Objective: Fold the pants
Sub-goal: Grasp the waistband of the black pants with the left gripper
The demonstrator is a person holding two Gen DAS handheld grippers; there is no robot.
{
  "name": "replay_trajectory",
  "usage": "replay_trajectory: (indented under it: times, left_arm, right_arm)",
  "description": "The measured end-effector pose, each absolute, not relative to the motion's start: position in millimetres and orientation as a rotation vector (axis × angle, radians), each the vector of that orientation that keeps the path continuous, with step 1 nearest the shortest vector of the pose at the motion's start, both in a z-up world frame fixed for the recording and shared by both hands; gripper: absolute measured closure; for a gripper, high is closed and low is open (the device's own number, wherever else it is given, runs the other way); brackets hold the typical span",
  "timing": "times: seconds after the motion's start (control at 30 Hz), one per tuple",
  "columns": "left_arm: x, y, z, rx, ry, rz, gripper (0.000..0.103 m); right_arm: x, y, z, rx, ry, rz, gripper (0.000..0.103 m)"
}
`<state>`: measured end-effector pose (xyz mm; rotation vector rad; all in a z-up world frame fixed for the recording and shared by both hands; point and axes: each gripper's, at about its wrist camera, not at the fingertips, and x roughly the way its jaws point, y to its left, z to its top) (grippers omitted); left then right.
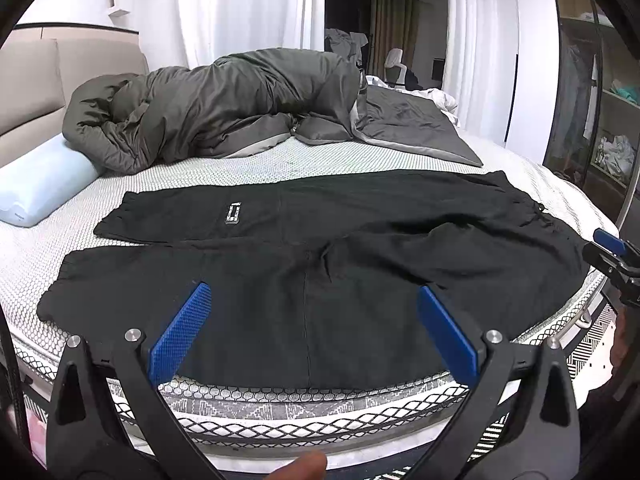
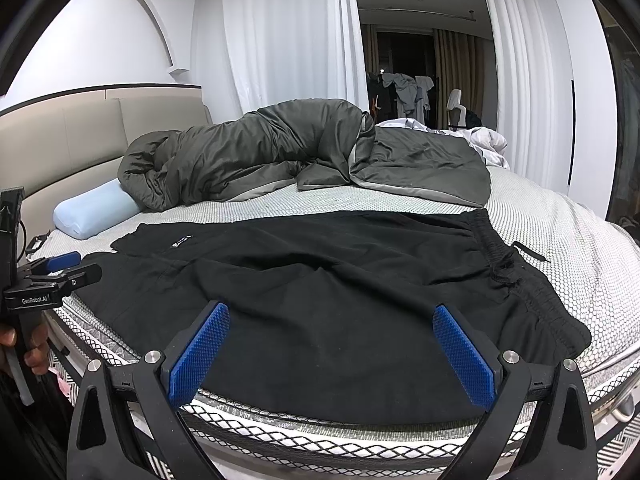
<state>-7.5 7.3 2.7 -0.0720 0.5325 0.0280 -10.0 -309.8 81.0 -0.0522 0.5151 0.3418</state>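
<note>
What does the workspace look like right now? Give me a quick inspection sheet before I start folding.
Surface: mattress with a white dotted cover.
Job's things: black pants spread flat and unfolded, waistband to the right, legs to the left.
Clutter: grey duvet bunched behind, light blue pillow at the headboard.
Grippers: left gripper open, over the near leg; right gripper open, near the waist end; neither holds cloth.
Cables: nothing seen.
Surroundings: white curtains, open wardrobe to the right.
</note>
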Motion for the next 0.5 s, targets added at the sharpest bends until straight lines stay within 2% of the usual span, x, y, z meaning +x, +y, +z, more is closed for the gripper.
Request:
replay_trajectory:
  times: [0.2,0.5]
  left_arm:
    - [-9.4,39.4,1.7,-0.105,0.524,0.081,0.001]
    - [-30.3,162.5,-23.1,-0.310,0.582,0.300,0.001]
  right_arm:
    - [9.2,-320.4,87.1,-0.070,0.616,0.311,0.000]
    - [39.4,-370.3,93.8,-0.174,0.656,0.245,0.000]
